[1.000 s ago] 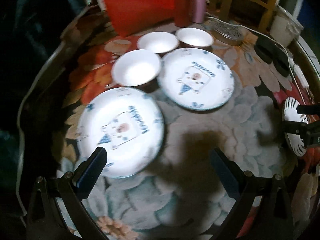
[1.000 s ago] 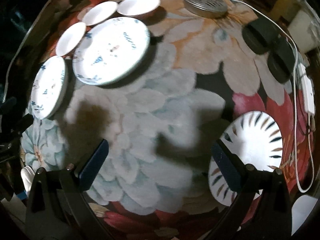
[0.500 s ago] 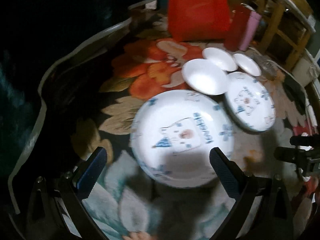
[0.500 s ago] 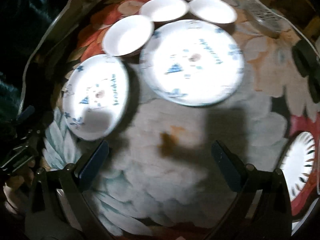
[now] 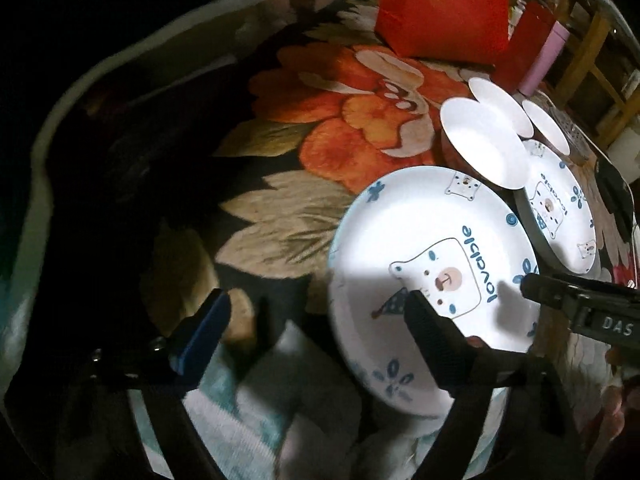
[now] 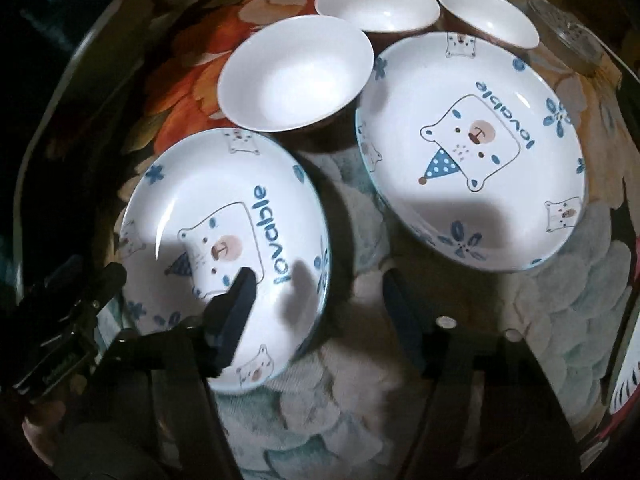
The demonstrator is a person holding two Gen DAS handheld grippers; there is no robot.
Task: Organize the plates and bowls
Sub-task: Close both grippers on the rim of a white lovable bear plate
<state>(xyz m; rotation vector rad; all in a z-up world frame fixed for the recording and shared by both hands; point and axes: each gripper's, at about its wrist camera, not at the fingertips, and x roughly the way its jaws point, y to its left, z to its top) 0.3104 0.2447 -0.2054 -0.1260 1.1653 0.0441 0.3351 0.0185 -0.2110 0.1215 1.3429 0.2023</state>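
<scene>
Two white plates with a blue bear print lie on the flowered tablecloth: the near plate [image 5: 432, 248] [image 6: 224, 216] and the far plate [image 5: 560, 208] [image 6: 472, 152]. Three white bowls [image 6: 296, 72] [image 6: 376, 4] [image 6: 488, 12] sit behind them. My left gripper [image 5: 316, 304] straddles the near plate's left rim, jaws closing, pads not touching it. My right gripper [image 6: 318, 284] straddles the same plate's right rim, jaws closing with a gap left on both sides. Each gripper shows at the edge of the other's view.
A red bag [image 5: 440, 8], a red bottle [image 5: 528, 48] and a pink bottle [image 5: 544, 60] stand at the back. A metal lid [image 6: 576, 40] lies at the back right. A striped plate [image 6: 624, 380] peeks in at the right edge. The table's rim [image 5: 44, 152] curves along the left.
Both grippers have come down and moved over to the near bear plate, one at each side. Their jaws, wide before, have narrowed around its rim; the right has narrowed more.
</scene>
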